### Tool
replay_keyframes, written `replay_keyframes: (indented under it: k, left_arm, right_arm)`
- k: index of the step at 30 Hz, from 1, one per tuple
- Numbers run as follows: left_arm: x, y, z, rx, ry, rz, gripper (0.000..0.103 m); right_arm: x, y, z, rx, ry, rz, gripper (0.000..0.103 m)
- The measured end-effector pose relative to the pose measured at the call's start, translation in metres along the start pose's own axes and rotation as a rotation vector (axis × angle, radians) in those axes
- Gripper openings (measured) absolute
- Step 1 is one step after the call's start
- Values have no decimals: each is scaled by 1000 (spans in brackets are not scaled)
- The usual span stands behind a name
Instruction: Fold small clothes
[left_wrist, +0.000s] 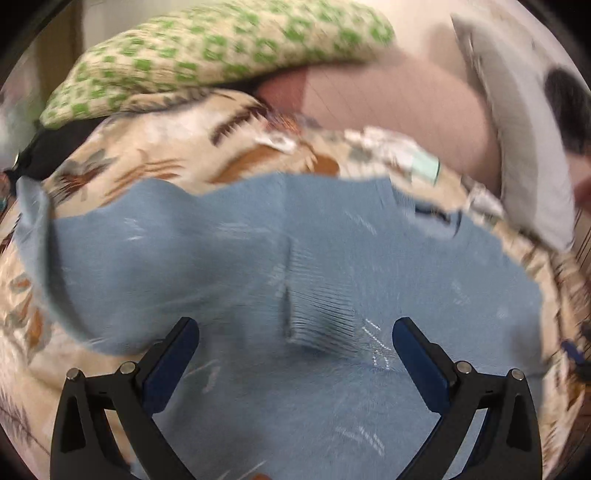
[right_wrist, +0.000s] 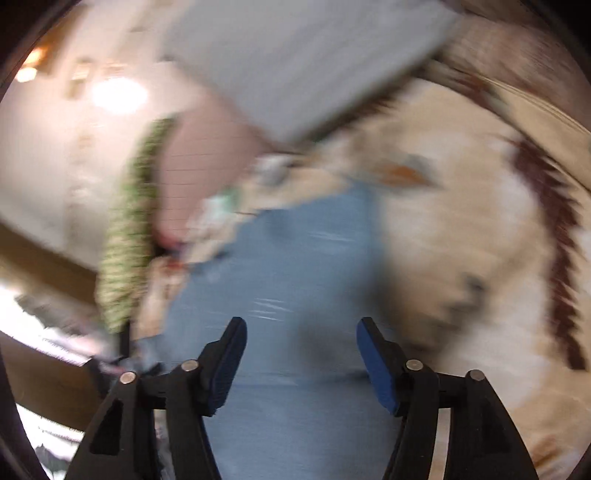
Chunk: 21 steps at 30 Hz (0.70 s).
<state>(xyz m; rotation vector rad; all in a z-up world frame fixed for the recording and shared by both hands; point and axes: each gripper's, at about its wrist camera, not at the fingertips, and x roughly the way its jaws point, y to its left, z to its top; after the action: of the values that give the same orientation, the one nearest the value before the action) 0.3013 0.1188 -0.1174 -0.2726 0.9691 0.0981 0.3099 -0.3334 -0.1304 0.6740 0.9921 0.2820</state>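
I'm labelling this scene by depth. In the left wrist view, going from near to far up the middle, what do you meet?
Left hand-held gripper, open → blue garment → leaf-patterned blanket → green-checked cushion.

- I count one pale blue knitted garment (left_wrist: 258, 251) in front of me.
- One cream leaf-patterned bedspread (left_wrist: 122, 162).
- One green-and-cream checked pillow (left_wrist: 207, 48).
- One pink pillow (left_wrist: 399, 103).
- One grey pillow (left_wrist: 524, 147).

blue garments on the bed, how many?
1. A blue garment lies spread on the leaf-print bedspread, below both open tongs; the right wrist view shows it too. More may be hidden.
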Motion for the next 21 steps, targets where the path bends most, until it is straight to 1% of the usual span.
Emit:
replay_keyframes:
  k: [1,2,3,4,5,6,8,9,10,11,12,13,14,16,17,18,20,21]
  left_arm:
    - [-10,10,-1,-18,-24,-4,103]
    - [-22,25,-2,-45,-50,2,103]
    - [-32,41,-3,-77,-71,9,103]
    - [-46,67,-5,-132,-97,14,103]
    - [-55,85,-7,-172,-106,16,103]
    - [-63,110,-8,-227,-113,12,103]
    - [-74,161,-8,-345,-123,9,103]
    - [-76,185,-8,-405,-120,1,103]
    - [-78,220,-8,-520,-119,-28,103]
    - [-79,240,-9,-590,-121,-45,103]
    - [-78,261,-9,-666,-121,-47,103]
    - [-76,286,-4,-727,-110,-17,103]
    - [-74,296,0,-736,-97,14,103]
    - [-68,316,19,-712,-61,156,103]
    - [-64,318,26,-686,-30,208,103]
    - [-57,324,39,-655,27,278,103]
    - [-51,331,57,-664,65,336,103]
    - [-48,332,65,-664,86,353,103]
  right_arm:
    - [6,6,-3,-30,0,15,76]
    - [22,4,-9,-66,25,-27,82]
    - [43,-3,-14,-70,67,-106,82]
    - [63,-21,-20,-38,133,-180,81]
    - [62,-28,-26,-36,89,-155,80]
    - [50,-20,-28,-50,34,-145,80]
    - [31,-3,-32,-61,30,-223,80]
    - [18,9,-36,-93,-6,-227,80]
    - [7,17,-40,-122,-35,-200,80]
    - [-5,28,-47,-158,-62,-172,80]
    - [-16,38,-56,-194,-80,-163,80]
    - [-25,46,-69,-229,-103,-166,80]
    - [-25,52,-78,-252,-116,-169,81]
    - [-19,56,-105,-290,-105,-168,81]
    - [-12,57,-118,-302,-87,-179,81]
    - [-13,57,-124,-308,-74,-187,81]
    - [6,49,-138,-308,-31,-195,81]
    - [16,45,-145,-303,-12,-201,81]
